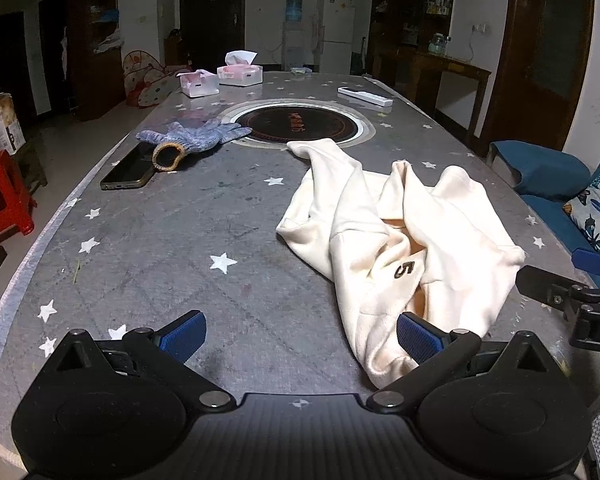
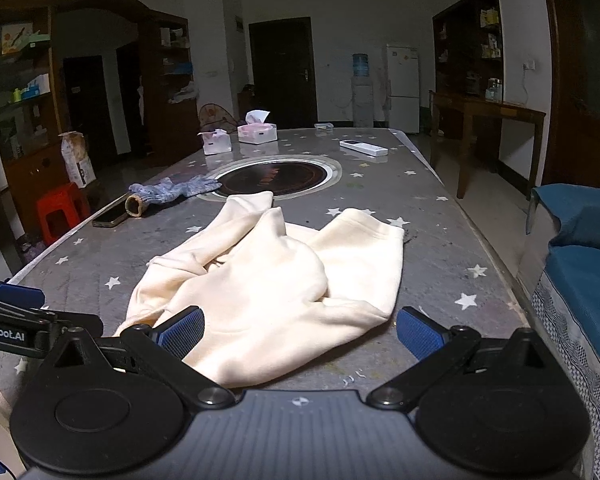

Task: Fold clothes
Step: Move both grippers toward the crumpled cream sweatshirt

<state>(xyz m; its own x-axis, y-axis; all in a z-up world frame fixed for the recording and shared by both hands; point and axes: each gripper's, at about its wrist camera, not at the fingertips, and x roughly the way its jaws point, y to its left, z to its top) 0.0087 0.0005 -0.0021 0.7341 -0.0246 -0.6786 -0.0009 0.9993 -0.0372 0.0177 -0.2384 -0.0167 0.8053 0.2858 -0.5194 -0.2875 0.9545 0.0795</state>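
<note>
A cream sweatshirt (image 1: 396,236) with a dark figure 5 on it lies crumpled on the grey star-patterned table (image 1: 180,240). It also shows in the right wrist view (image 2: 268,292). My left gripper (image 1: 300,338) is open and empty, low over the table, with its right finger at the garment's near edge. My right gripper (image 2: 300,334) is open and empty, just in front of the garment's near hem. The right gripper also shows at the right edge of the left wrist view (image 1: 572,292), and the left gripper at the left edge of the right wrist view (image 2: 16,308).
A grey knit glove (image 1: 196,140) and a phone (image 1: 130,168) lie at the left. A round hotplate (image 1: 300,124) sits mid-table. Tissue boxes (image 1: 240,74) and a white remote (image 1: 364,96) are at the far end. A blue sofa (image 2: 584,280) flanks the right; a red stool (image 1: 0,196) stands left.
</note>
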